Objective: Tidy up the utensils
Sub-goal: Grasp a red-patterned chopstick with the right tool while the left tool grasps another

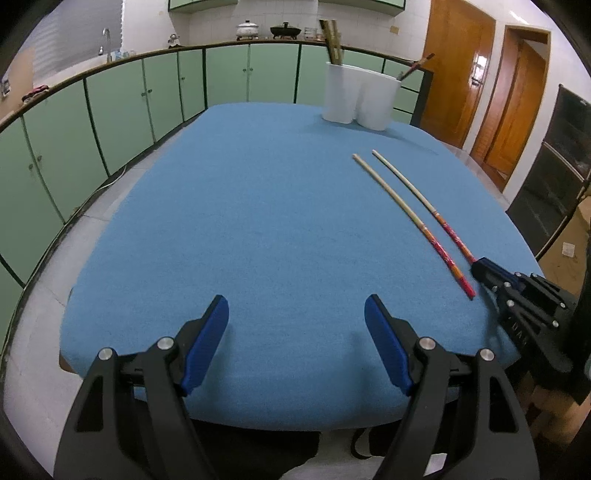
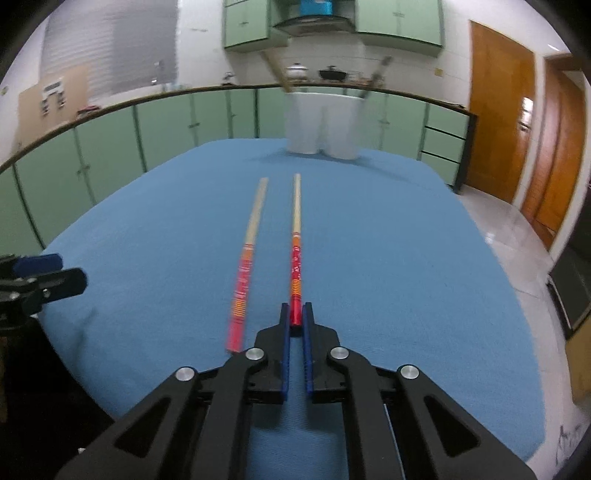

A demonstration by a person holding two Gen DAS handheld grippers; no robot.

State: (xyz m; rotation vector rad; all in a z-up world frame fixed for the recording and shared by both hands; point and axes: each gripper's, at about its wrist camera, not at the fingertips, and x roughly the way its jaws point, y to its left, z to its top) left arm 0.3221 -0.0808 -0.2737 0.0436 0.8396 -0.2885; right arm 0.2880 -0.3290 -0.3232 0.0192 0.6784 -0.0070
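Two chopsticks with red patterned ends lie side by side on the blue table cloth (image 1: 258,221). My right gripper (image 2: 295,321) is shut on the red end of the right chopstick (image 2: 295,251); the left chopstick (image 2: 247,258) lies free beside it. In the left wrist view the right gripper (image 1: 480,267) sits at the end of the far chopstick (image 1: 417,195), with the near chopstick (image 1: 406,218) beside it. My left gripper (image 1: 295,325) is open and empty over the table's near edge. A white two-part holder (image 1: 360,96) with utensils stands at the far side, also in the right wrist view (image 2: 321,123).
Green cabinets (image 1: 110,110) with a counter run along the left and back. Pots (image 1: 284,29) stand on the counter. Wooden doors (image 1: 495,85) are at the right. The table's right edge drops to a tiled floor (image 2: 498,221).
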